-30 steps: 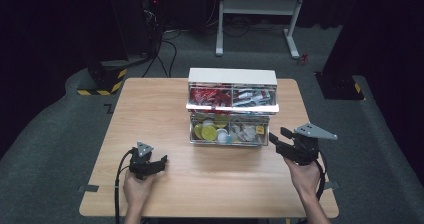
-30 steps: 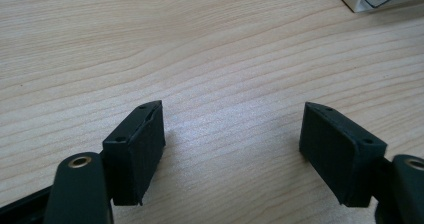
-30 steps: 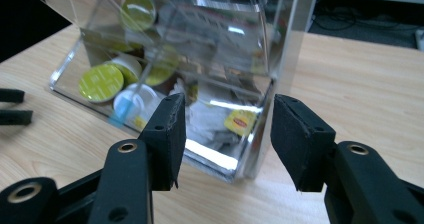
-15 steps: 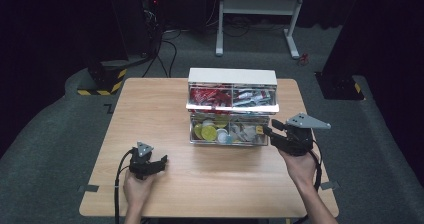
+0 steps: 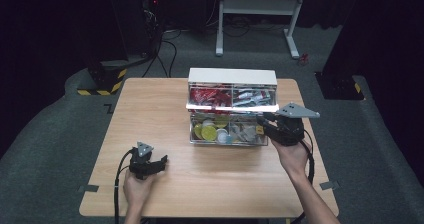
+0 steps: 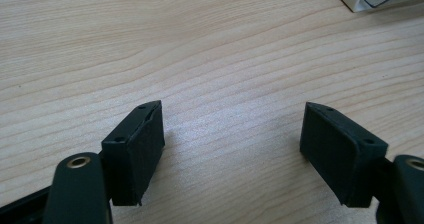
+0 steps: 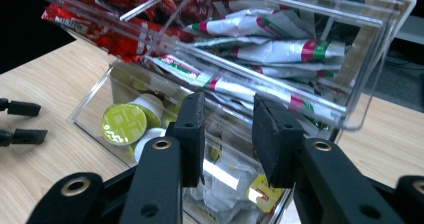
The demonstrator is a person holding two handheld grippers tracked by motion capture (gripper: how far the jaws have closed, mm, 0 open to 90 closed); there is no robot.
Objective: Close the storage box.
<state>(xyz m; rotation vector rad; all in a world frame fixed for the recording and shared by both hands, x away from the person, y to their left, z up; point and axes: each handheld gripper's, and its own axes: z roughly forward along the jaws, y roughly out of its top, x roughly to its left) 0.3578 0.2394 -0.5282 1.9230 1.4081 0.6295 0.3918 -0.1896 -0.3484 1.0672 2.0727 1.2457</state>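
Note:
A clear organizer with a white top (image 5: 231,76) stands mid-table. Its upper drawer (image 7: 360,84) holds red sachets (image 5: 207,96) and silver-green sachets (image 7: 280,49). The lower tier holds coffee pods (image 7: 124,124) and small packets. My right gripper (image 5: 261,119) hovers at the organizer's right front, pointing at the upper drawer's clear front edge. In the right gripper view its jaws (image 7: 227,109) have just been closing to a narrow gap, and nothing is pressed between the pads. My left gripper (image 5: 161,163) rests on the wood at the front left. Its jaws (image 6: 232,134) stand wide open around bare table.
The wooden table (image 5: 150,109) has free room left of and in front of the organizer. A white frame stand (image 5: 260,6) and cables sit on the dark floor behind. The left gripper (image 7: 42,121) appears at the far left of the right gripper view.
The right gripper has risen and moved left, up to the organizer's right front, and its jaws have narrowed. The left gripper has stayed put.

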